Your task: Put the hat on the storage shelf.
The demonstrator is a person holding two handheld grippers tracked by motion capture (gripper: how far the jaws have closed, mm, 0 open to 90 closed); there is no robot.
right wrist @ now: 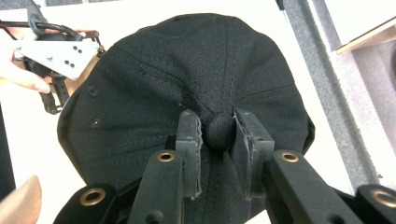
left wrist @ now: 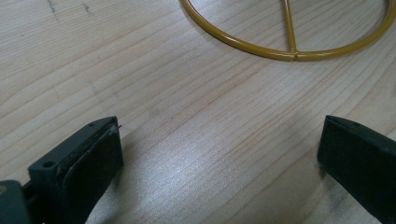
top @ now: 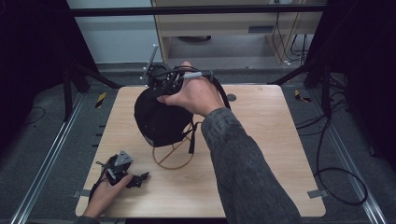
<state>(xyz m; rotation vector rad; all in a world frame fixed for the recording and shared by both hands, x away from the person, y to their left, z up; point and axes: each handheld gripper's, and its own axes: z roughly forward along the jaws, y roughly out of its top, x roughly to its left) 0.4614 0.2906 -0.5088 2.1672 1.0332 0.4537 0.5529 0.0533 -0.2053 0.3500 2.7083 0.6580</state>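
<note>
Where the right gripper view looks down its own two black jaws, the right gripper point(right wrist: 217, 133) is seen pinched tight on the small round button point(right wrist: 219, 132) at the crown of a black cap point(right wrist: 154, 84), a detail the high view cannot give, since there the person's right hand point(top: 191, 93) covers the gripper and the top of the cap. The high view does show the cap point(top: 159, 119) sitting over a yellow wire stand point(top: 173, 156) near the middle of the table point(top: 261, 154). The left gripper point(top: 135, 179) lies low near the table's front left corner, in the left hand point(top: 105, 193), well apart from the cap. The left gripper view shows its jaws spread wide with only bare wood between them, and the stand's ring base point(left wrist: 280, 51) just ahead.

The table is pale wood, set between metal rails point(top: 46, 158) on grey carpet, with cables point(top: 336, 182) trailing at the right. The stand's upper part is hidden under the cap, and the dark surroundings at both sides are hard to make out.
</note>
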